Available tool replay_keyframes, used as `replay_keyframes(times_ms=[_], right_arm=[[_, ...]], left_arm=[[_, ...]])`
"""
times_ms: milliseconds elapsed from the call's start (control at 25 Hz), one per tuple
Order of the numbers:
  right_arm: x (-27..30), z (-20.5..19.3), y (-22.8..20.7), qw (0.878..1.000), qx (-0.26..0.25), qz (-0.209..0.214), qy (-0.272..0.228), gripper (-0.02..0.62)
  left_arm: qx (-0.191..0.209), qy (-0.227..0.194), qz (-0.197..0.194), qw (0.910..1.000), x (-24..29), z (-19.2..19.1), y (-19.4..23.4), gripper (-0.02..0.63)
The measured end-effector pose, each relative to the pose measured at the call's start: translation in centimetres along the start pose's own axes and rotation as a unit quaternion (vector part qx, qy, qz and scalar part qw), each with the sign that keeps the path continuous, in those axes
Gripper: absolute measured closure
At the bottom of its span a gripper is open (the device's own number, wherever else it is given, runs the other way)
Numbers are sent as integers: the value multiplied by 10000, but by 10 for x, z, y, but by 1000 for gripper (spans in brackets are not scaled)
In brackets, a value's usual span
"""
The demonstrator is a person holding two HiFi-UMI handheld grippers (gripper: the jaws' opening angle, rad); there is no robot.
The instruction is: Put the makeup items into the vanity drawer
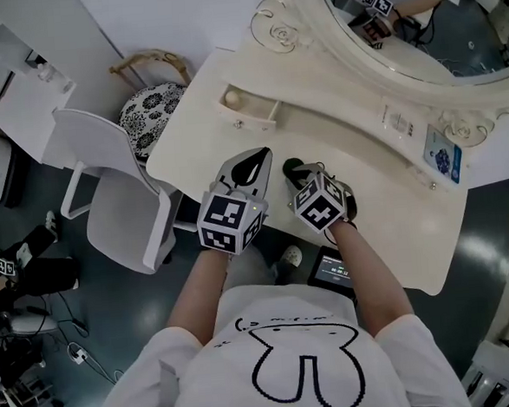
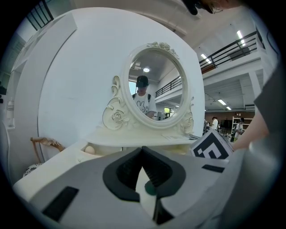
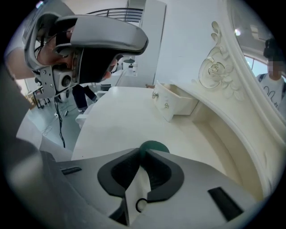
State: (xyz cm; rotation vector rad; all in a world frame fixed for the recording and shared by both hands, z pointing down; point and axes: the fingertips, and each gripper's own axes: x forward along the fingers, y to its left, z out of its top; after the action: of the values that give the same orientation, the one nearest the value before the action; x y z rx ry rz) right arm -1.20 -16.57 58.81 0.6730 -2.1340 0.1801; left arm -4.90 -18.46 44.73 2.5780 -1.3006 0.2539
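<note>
The cream vanity table point(image 1: 385, 206) has a small drawer point(image 1: 250, 110) pulled open at its far left, with a beige round sponge point(image 1: 231, 96) inside. A dark green round makeup item point(image 1: 292, 165) lies on the tabletop near the front edge. My right gripper point(image 1: 301, 172) points down at it. In the right gripper view the green item point(image 3: 154, 146) sits at the jaw tips, which pinch its near edge. My left gripper point(image 1: 264, 153) hovers just to the left, jaws shut and empty, aimed toward the mirror point(image 2: 154, 87). The drawer point(image 3: 172, 103) is ahead of the right gripper.
An oval mirror point(image 1: 416, 22) in an ornate frame rises behind the table, and a small printed card point(image 1: 442, 155) lies on its ledge. A white chair point(image 1: 106, 191) and a patterned stool point(image 1: 148, 110) stand left of the table. A lit screen point(image 1: 333, 271) sits below the front edge.
</note>
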Motion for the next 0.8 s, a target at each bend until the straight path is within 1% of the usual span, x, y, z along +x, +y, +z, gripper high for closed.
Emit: replay_keyframes(times_ms=[80, 160, 480, 800], right_arm=[[0, -1, -2, 9999, -76, -74, 9, 549], [-2, 0, -4, 9999, -81, -90, 1, 578], [-18, 5, -12, 9999, 48, -27, -132, 583], [-41, 29, -35, 9989, 152, -160, -421, 583]], left_arm=[[11, -2, -8, 10000, 1, 0, 0, 603], [17, -10, -9, 10000, 2, 2, 0, 603], [41, -91, -53, 9999, 8, 11, -2, 603], [93, -145, -137, 9998, 20, 25, -3, 603]])
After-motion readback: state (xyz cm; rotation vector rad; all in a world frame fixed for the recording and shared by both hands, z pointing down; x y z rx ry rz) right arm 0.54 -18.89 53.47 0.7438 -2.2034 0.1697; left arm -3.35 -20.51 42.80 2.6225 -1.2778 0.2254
